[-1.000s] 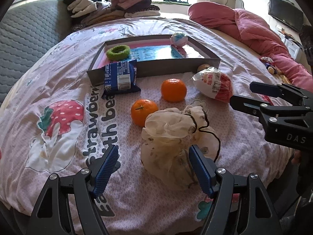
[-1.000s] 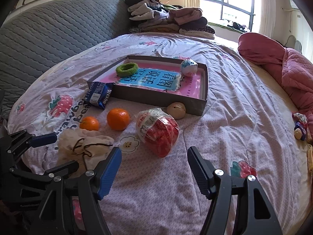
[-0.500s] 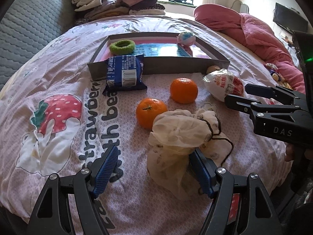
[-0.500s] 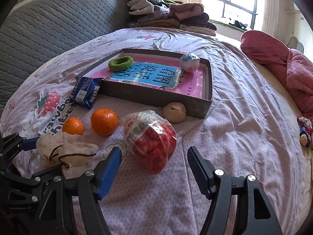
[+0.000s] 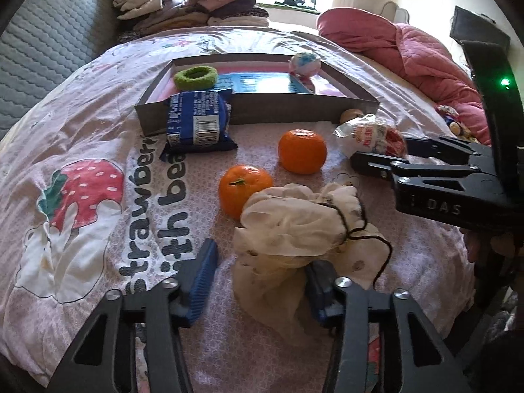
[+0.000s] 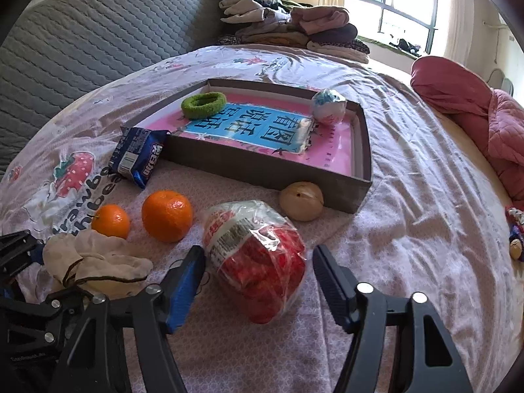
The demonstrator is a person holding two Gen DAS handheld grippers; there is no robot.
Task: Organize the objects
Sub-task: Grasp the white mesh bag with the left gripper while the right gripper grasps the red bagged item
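The left claw (image 5: 262, 281) is closing around the lower part of a cream drawstring pouch (image 5: 294, 226) on the bed (image 5: 98, 150); its right pad touches the cloth, its left pad stands clear. The right claw (image 6: 258, 281) is closing too, its pads either side of a clear bag of red snacks (image 6: 255, 252), not yet pressing. Beyond lie two oranges (image 5: 244, 190) (image 5: 302, 155) and a blue packet (image 5: 198, 121) leaning on the shallow box (image 5: 294, 114), which holds a green ring (image 5: 195, 77) and a small ball (image 5: 304, 63).
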